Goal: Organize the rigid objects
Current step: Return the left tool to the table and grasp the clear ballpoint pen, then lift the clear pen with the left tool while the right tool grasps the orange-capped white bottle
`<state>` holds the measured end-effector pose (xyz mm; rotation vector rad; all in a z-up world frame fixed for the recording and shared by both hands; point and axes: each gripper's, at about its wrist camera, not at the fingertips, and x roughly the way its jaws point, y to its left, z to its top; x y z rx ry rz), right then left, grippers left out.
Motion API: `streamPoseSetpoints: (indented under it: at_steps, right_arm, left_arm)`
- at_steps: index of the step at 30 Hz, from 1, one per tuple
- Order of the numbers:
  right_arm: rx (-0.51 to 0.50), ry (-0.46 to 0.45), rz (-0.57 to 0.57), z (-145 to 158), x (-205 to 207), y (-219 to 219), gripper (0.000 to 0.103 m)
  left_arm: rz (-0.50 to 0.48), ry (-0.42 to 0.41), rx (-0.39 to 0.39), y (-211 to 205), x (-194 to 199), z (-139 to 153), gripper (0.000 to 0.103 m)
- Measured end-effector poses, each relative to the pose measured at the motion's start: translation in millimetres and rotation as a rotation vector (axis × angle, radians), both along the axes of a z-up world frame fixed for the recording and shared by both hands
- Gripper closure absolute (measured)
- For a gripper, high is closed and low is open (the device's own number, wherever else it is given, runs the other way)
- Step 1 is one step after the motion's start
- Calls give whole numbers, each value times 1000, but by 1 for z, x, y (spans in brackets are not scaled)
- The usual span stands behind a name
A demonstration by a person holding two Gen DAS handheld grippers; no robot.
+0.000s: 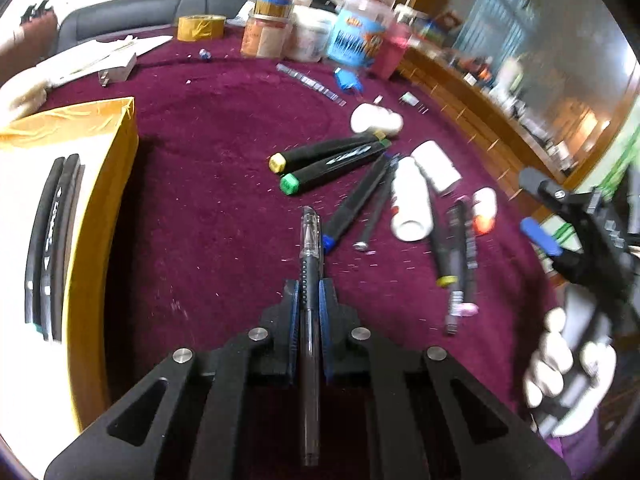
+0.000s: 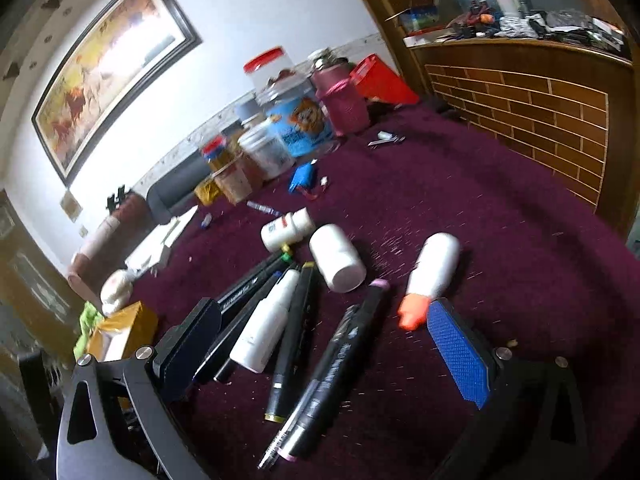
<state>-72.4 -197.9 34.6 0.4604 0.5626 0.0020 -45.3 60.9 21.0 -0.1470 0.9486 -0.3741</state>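
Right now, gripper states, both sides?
Left gripper: shut on the clear-capped pen, which runs along between its fingers.
Right gripper: open, holding nothing, above the scattered markers.

Open cloth on the near left, clutter to the right and far edge

Bare maroon table (image 1: 208, 184) lies between the yellow-edged box (image 1: 100, 184) on the left and the scattered markers (image 1: 332, 160) and white bottles (image 1: 412, 204) on the right. Jars and tubs (image 1: 308, 28) crowd the far edge. The right tongs (image 2: 320, 340) hang spread over the marker pile.
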Motion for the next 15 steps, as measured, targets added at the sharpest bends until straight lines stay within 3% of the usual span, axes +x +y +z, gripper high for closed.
streamPoseSetpoints:
  at_steps: [6, 11, 15]
  right_arm:
    - [-68, 50, -65, 16, 3, -38, 2]
    - [-170, 164, -81, 10, 15, -46, 3]
    - [-153, 234, -105, -1, 28, -50, 28]
  left_arm:
    - [-28, -71, -183, 17, -24, 26, 96]
    - [-27, -75, -263, 32, -30, 34, 96]
    - [-22, -77, -282, 43, -35, 36, 96]
